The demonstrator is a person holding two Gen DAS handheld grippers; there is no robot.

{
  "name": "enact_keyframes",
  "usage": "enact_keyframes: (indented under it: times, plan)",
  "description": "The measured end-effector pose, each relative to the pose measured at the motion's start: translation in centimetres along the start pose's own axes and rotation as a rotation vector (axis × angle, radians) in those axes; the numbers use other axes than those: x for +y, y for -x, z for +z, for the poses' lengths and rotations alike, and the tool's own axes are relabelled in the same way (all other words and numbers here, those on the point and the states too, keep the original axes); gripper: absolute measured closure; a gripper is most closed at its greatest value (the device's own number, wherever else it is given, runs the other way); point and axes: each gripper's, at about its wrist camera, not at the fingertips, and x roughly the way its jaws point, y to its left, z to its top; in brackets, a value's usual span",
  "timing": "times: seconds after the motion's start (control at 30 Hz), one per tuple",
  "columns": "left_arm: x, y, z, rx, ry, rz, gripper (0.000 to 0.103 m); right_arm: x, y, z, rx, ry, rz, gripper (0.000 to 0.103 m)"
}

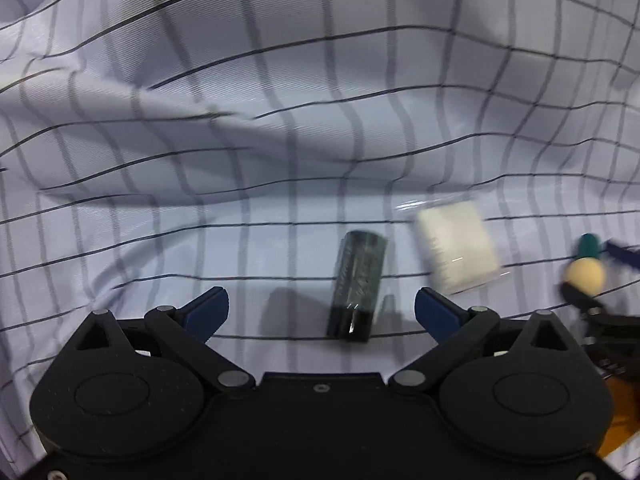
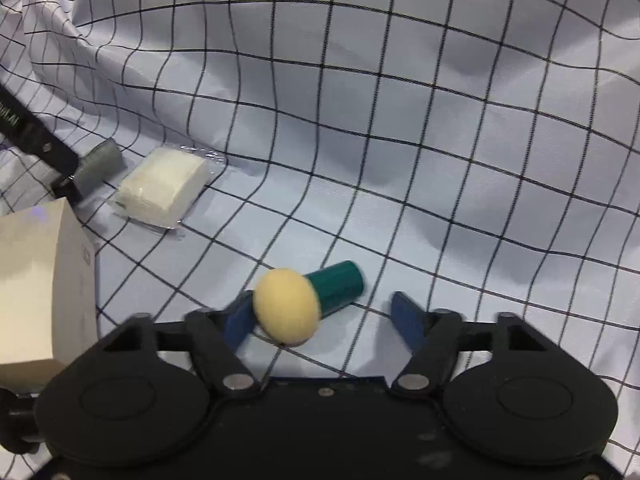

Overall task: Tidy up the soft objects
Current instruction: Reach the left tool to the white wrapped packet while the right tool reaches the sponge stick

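A yellow sponge ball with a green handle (image 2: 304, 302) lies on the checked cloth between the fingers of my right gripper (image 2: 324, 316), which is open; the ball sits against the left finger. It also shows in the left wrist view (image 1: 585, 270). A white pad in clear wrap (image 2: 162, 188) lies to the left; in the left wrist view it (image 1: 458, 252) lies right of centre. A dark wrapped cylinder (image 1: 358, 284) lies just ahead of my open, empty left gripper (image 1: 322, 306). The cylinder (image 2: 98, 166) looks grey in the right wrist view.
A beige cardboard box (image 2: 40, 284) stands at the left of the right wrist view. The white cloth with dark grid lines (image 2: 440, 140) covers the surface in folds. The left gripper's arm (image 2: 32, 132) reaches in at the far left.
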Motion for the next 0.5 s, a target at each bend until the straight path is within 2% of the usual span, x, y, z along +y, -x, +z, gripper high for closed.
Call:
enact_keyframes:
  times: [0.03, 0.1, 0.33, 0.37, 0.43, 0.5]
  plan:
    - [-0.2, 0.0, 0.2, -0.002, 0.004, -0.015, 0.006, 0.0, 0.1, 0.0, 0.002, 0.000, 0.019, 0.059]
    - [-0.8, 0.1, 0.8, -0.007, 0.009, -0.032, 0.006, 0.1, 0.3, 0.1, 0.006, 0.001, 0.038, 0.070]
    - [-3.9, -0.2, 2.6, -0.009, -0.003, -0.072, 0.006, -0.5, 1.0, -0.3, -0.003, -0.025, 0.045, 0.070]
    - [-4.4, -0.3, 2.8, -0.007, -0.006, -0.076, 0.006, -0.7, 1.0, -0.4, -0.004, -0.029, 0.049, 0.068]
    - [-5.4, -0.8, 3.3, -0.004, -0.016, -0.077, 0.006, -1.1, 1.1, -0.6, -0.005, -0.035, 0.043, 0.057]
    - [-6.3, -1.2, 3.5, 0.002, -0.021, -0.088, 0.006, -1.4, 1.2, -0.8, -0.007, -0.043, 0.032, 0.056]
